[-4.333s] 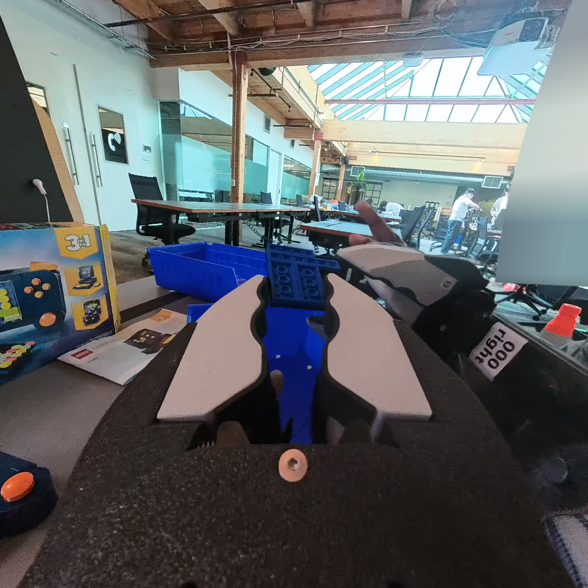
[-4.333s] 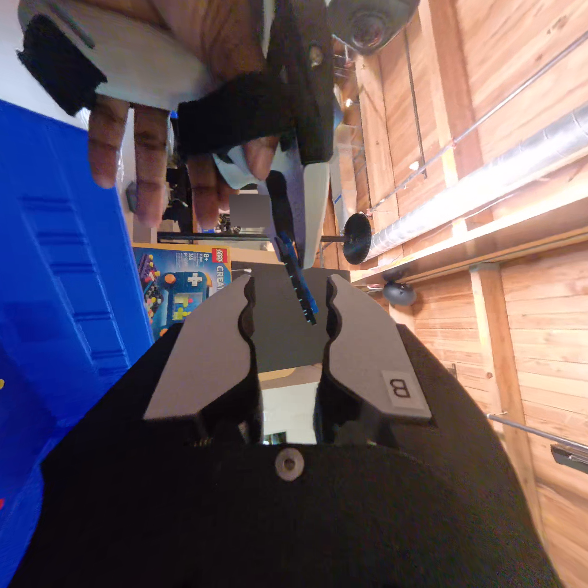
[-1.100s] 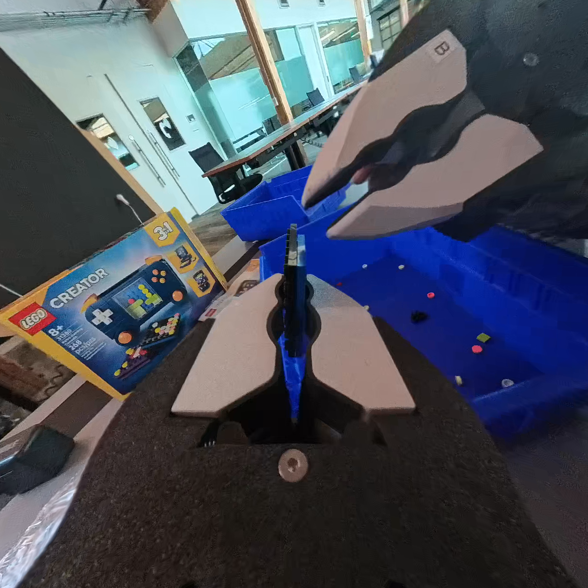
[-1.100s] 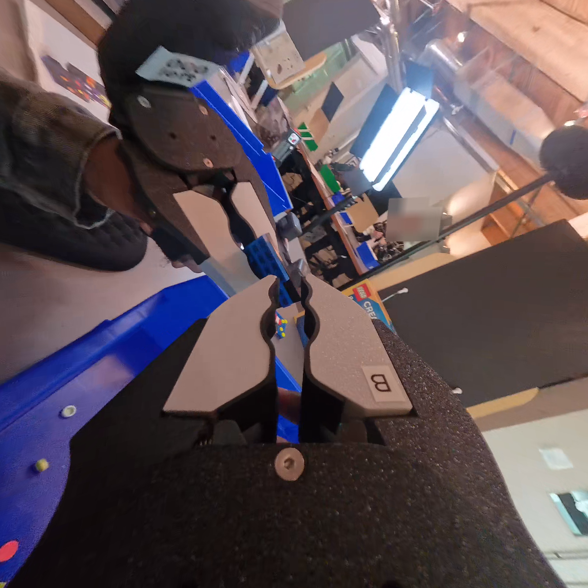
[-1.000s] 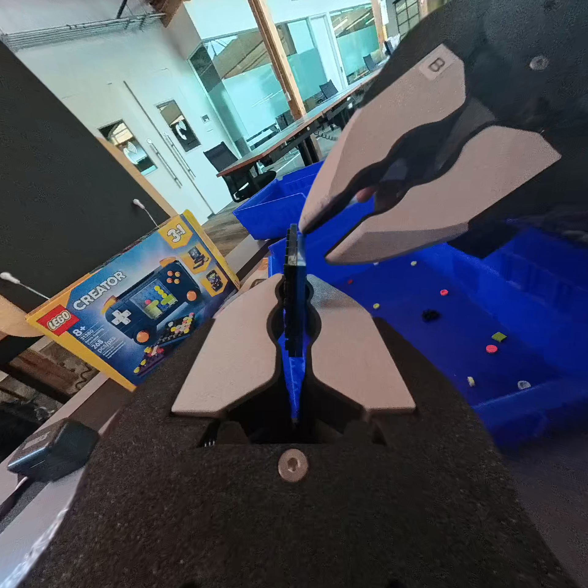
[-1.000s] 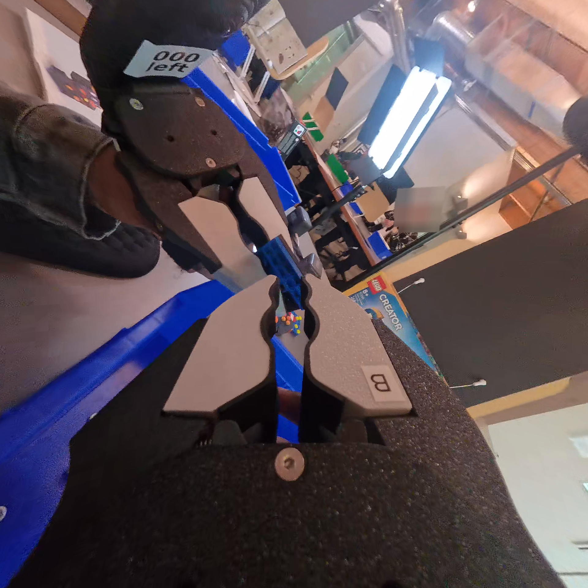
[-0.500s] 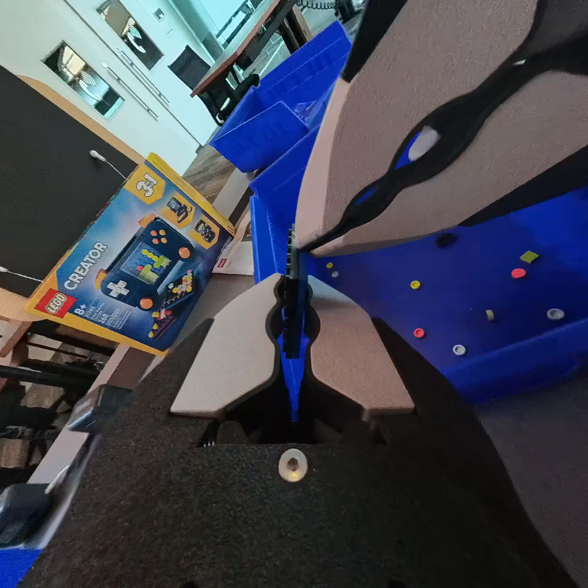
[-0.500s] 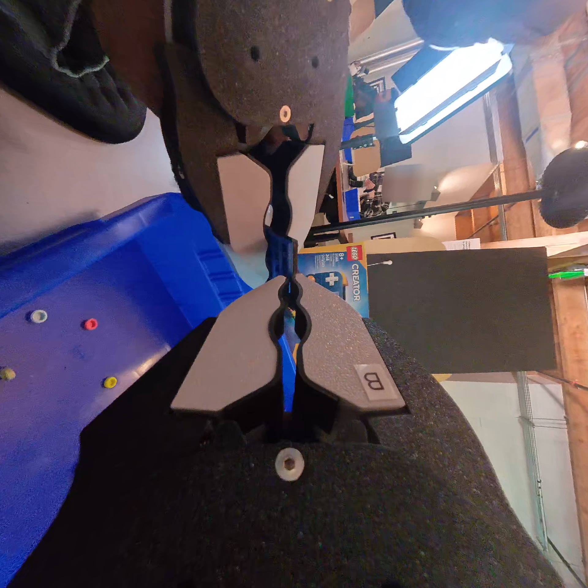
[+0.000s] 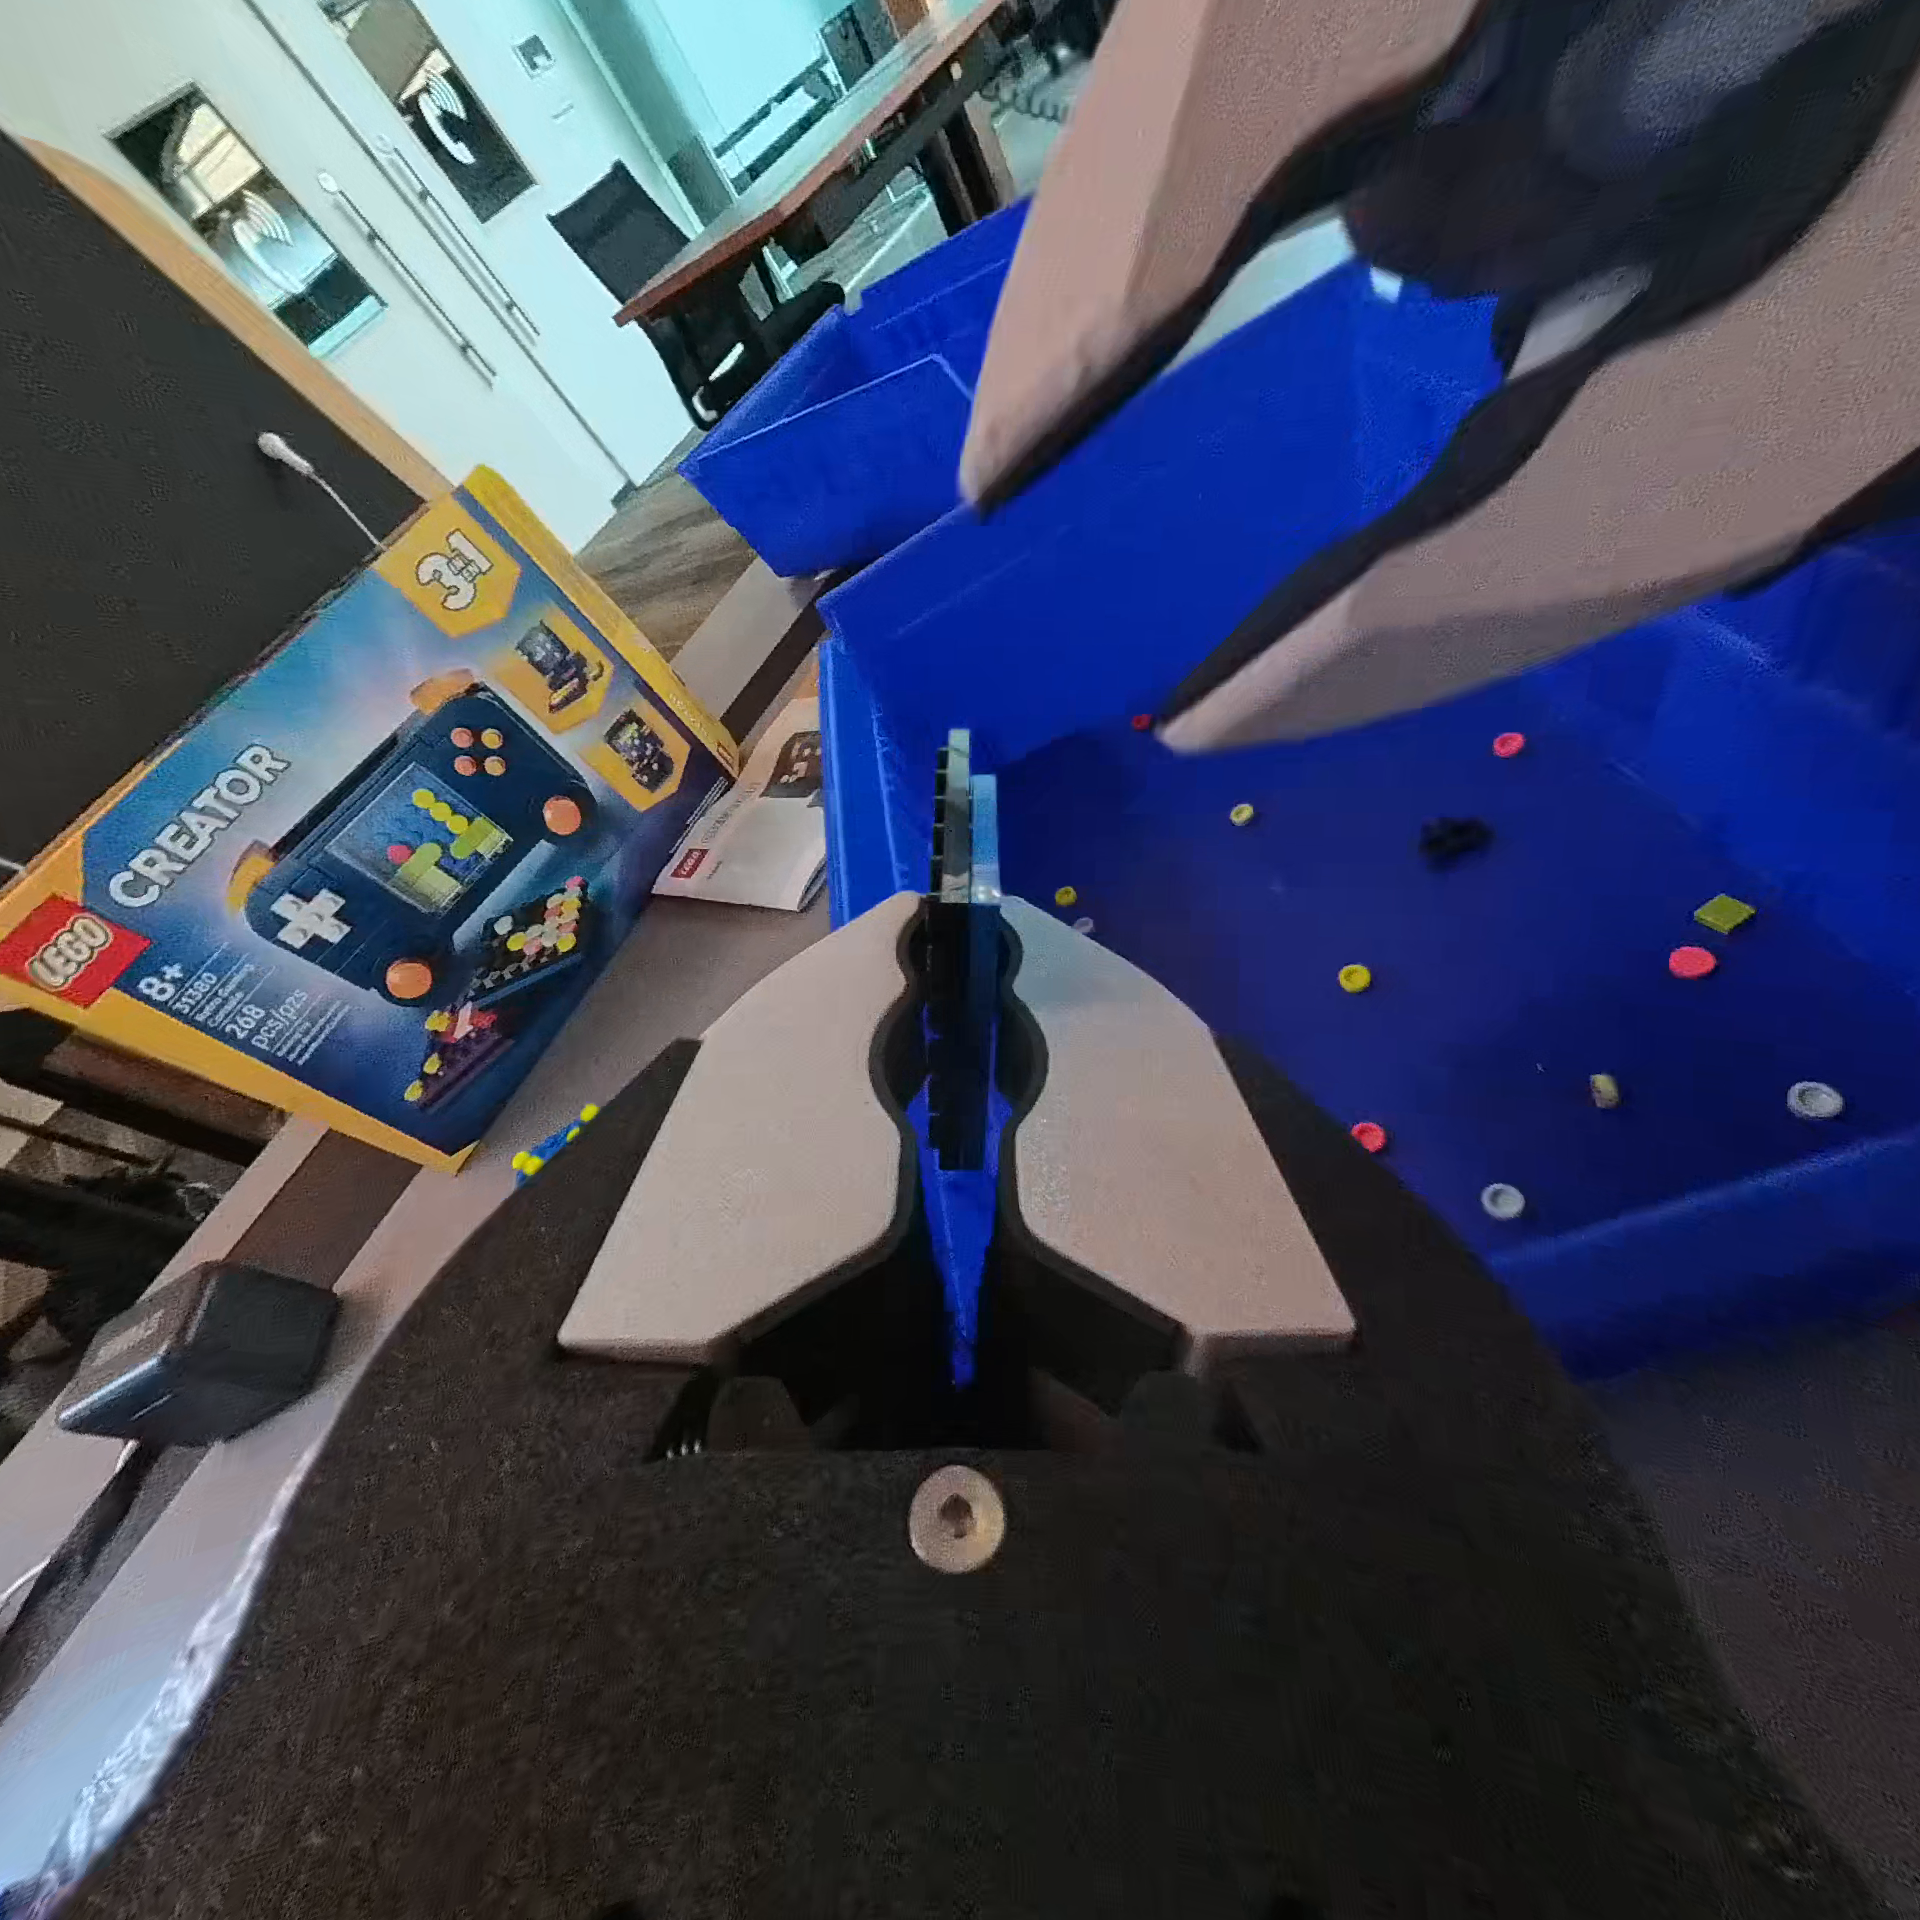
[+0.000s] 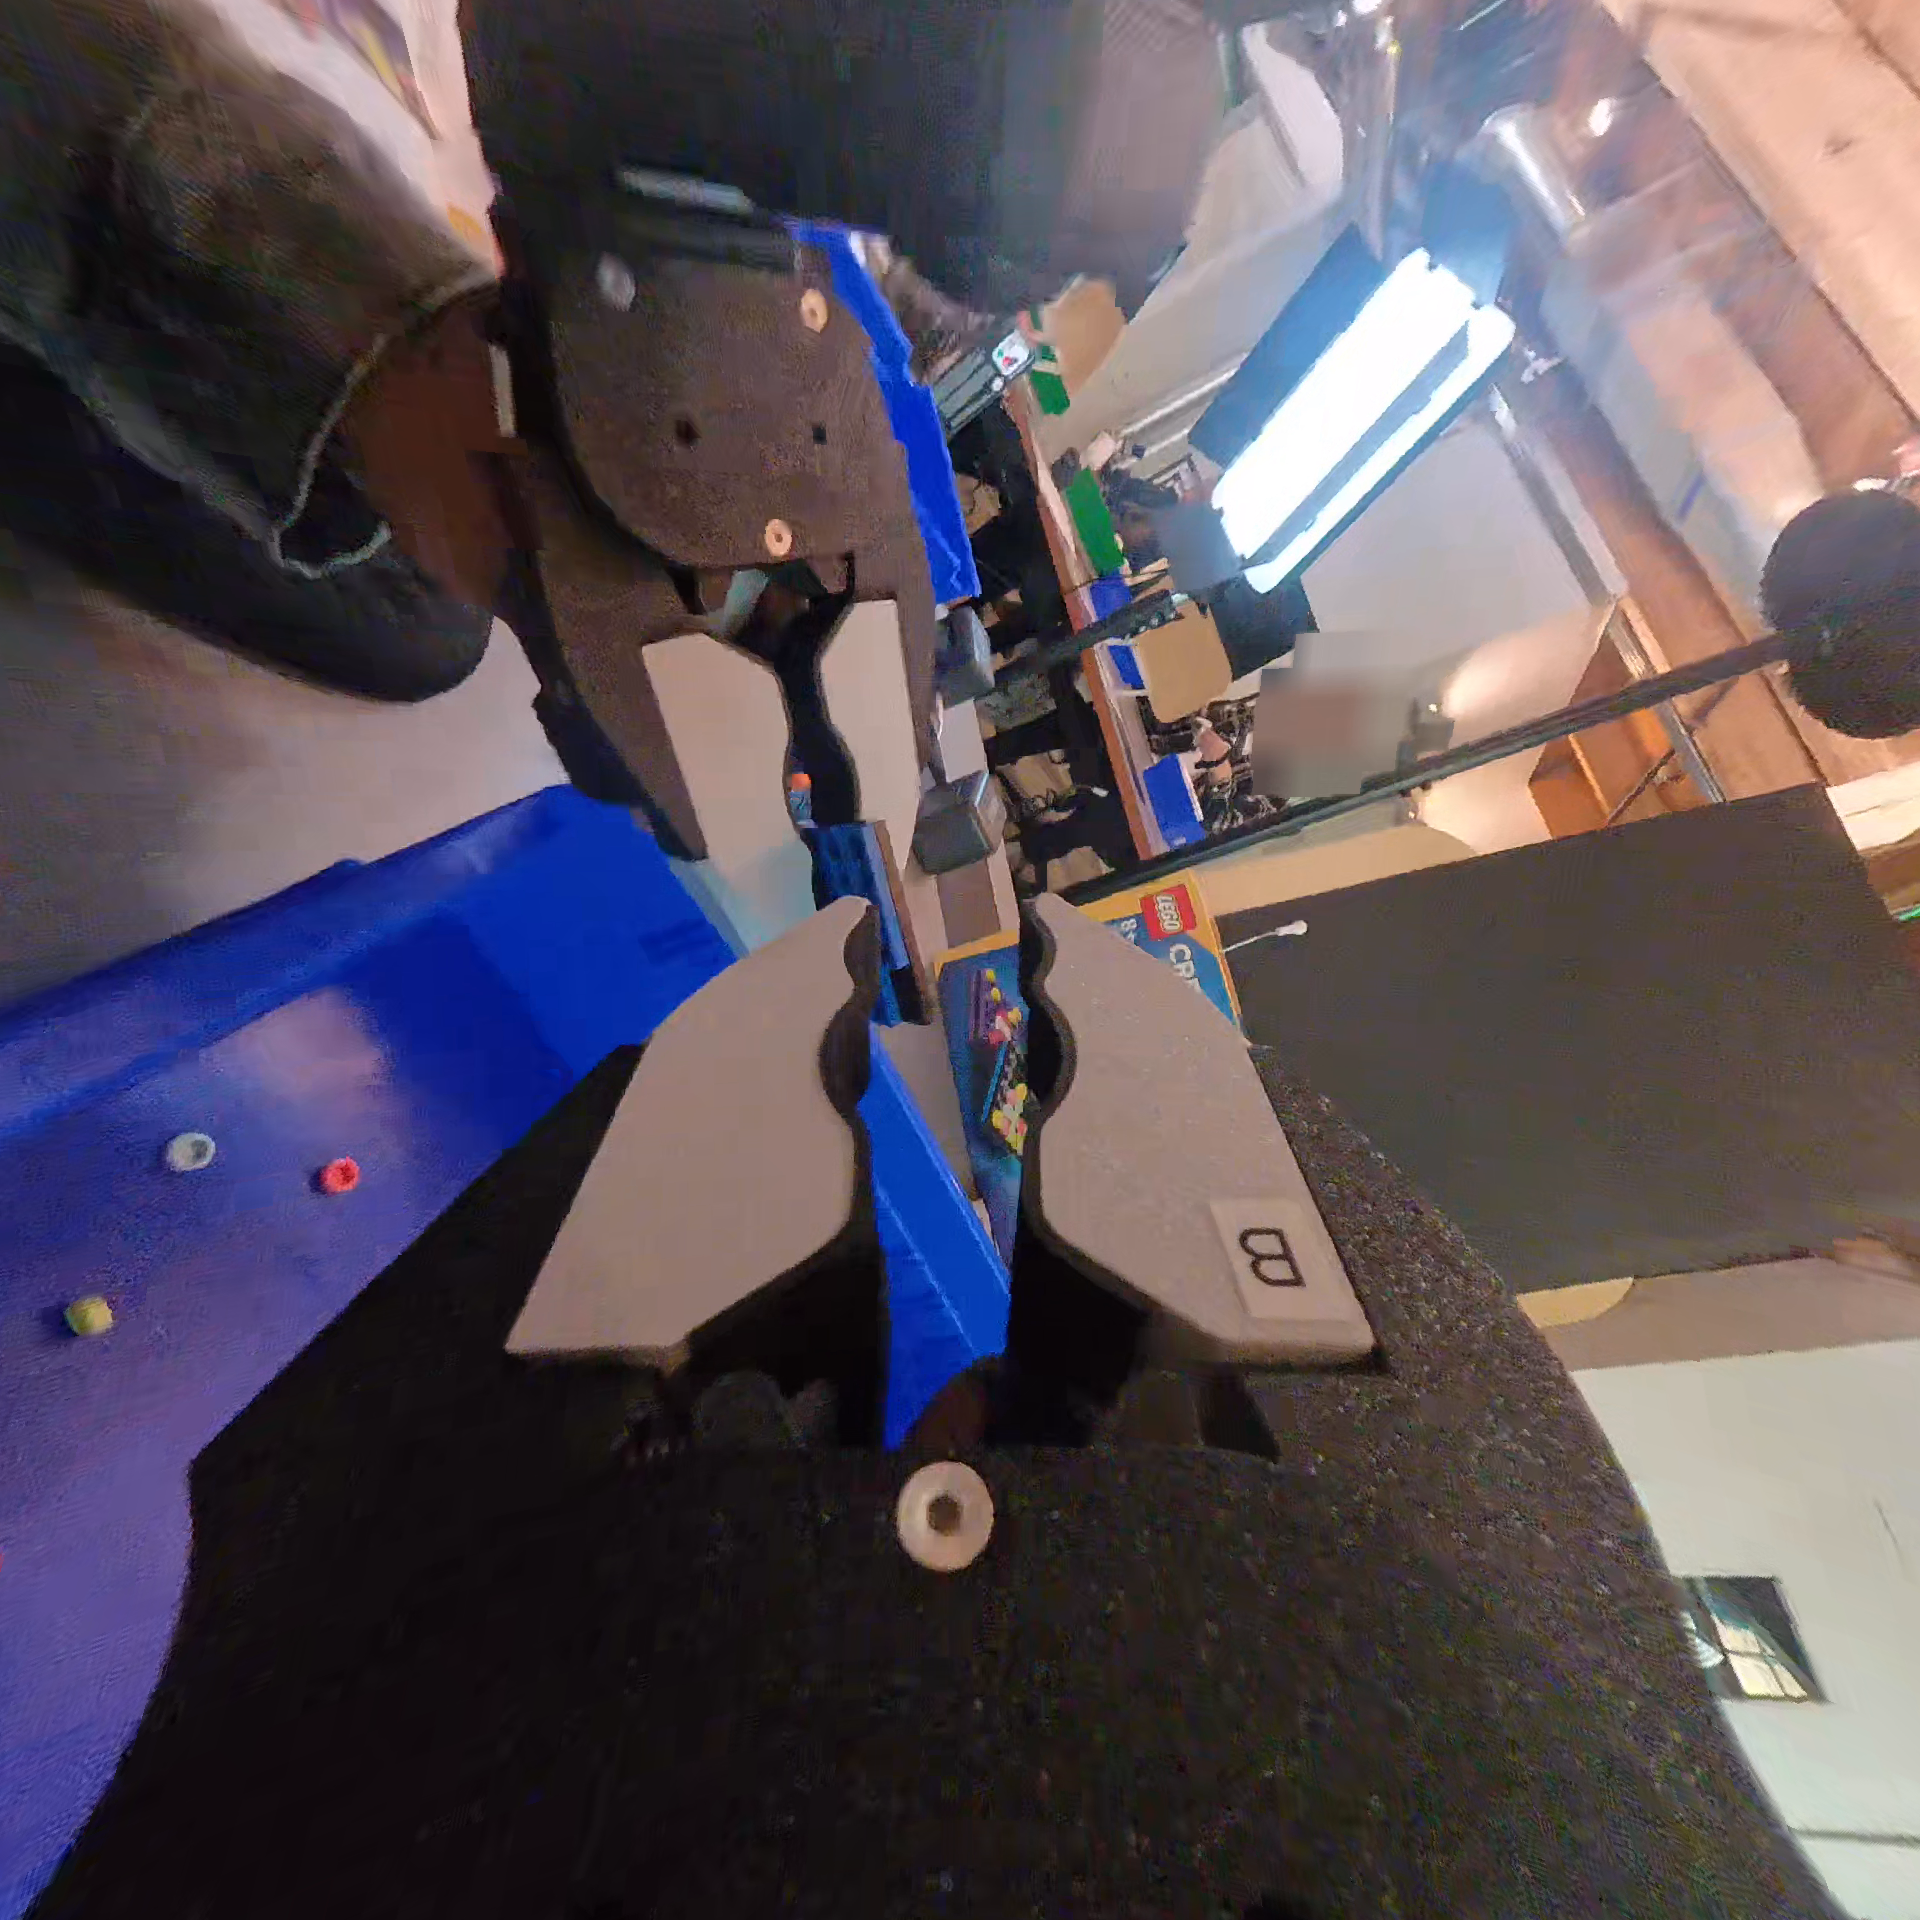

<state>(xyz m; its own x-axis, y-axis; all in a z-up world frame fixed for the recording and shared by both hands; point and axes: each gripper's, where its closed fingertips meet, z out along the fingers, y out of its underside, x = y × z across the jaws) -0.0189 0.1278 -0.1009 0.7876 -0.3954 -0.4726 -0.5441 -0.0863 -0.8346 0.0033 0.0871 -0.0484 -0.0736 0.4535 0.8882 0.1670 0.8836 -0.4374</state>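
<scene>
the left gripper is clenching a flat blue brick stack edge-on over the blue bin, while at one o'clock the right gripper is hanging spread apart, seemingly empty in this blurred view.
</scene>
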